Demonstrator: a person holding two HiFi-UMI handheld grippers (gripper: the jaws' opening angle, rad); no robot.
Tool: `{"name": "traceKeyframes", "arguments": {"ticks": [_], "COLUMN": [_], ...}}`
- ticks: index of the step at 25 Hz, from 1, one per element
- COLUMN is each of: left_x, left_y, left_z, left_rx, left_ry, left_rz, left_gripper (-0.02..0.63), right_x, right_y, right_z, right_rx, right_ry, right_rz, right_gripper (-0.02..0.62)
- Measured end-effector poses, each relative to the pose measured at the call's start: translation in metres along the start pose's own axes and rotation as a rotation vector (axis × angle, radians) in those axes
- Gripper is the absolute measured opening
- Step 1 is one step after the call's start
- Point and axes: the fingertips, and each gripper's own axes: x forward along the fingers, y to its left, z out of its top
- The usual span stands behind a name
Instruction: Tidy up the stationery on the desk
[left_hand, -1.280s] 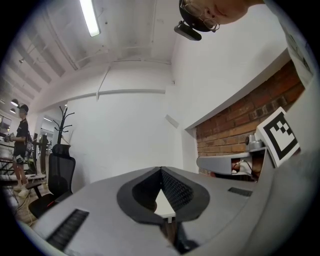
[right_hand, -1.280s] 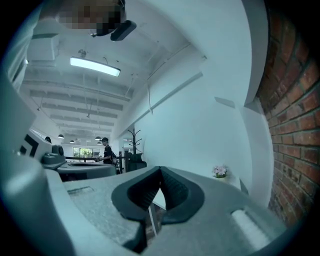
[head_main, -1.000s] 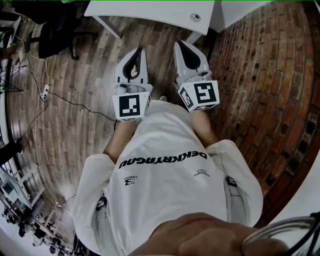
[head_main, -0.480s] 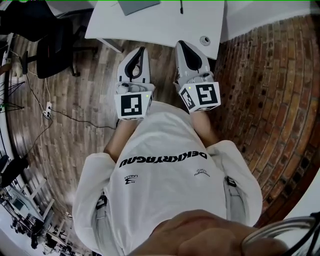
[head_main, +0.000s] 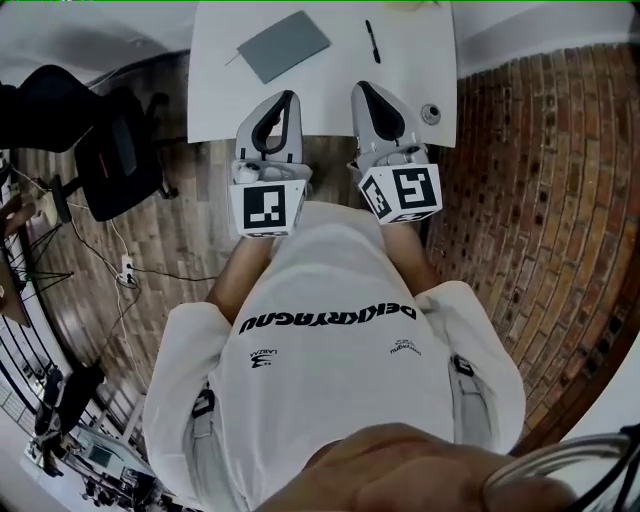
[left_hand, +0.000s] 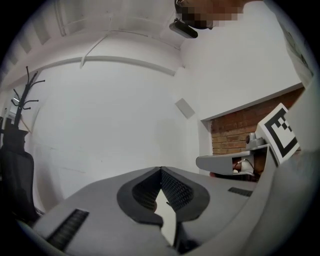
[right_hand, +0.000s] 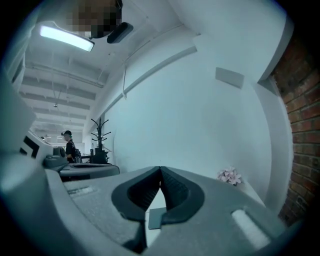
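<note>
The person holds the left gripper (head_main: 286, 98) and right gripper (head_main: 360, 90) side by side, level, pointing straight ahead, each with its fingers (left_hand: 177, 190) closed tip to tip.

Your desk (head_main: 215, 100) runs off the head view's top edge, your left gripper (head_main: 284, 97) and right gripper (head_main: 361, 88) cover part of its near edge, and the round thing (head_main: 430, 114) by its right edge is too small to name.
</note>
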Motion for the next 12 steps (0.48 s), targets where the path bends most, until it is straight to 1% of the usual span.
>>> {"name": "traceKeyframes", "arguments": {"ticks": [5, 8, 12], "left_x": [0.04, 0.06, 0.079], "left_y": [0.042, 0.057, 0.074], "left_z": [-0.006, -0.017, -0.034], "left_rx": [-0.003, -0.017, -0.03], "left_ry": [0.019, 0.064, 0.113], "left_rz": [-0.063, -0.099, -0.124], "left_gripper": [-0.002, -0.002, -0.002], "right_x": [0.051, 0.072, 0.096], "right_y": [-0.003, -0.006, -0.009], "right_z": [-0.003, -0.012, -0.025], "right_rx": [0.013, 0.025, 0.041], "right_ry": [0.017, 0.051, 0.094], "right_rz": [-0.065, -0.092, -0.114], "right_gripper": [0.0, 0.0, 0.0]}}
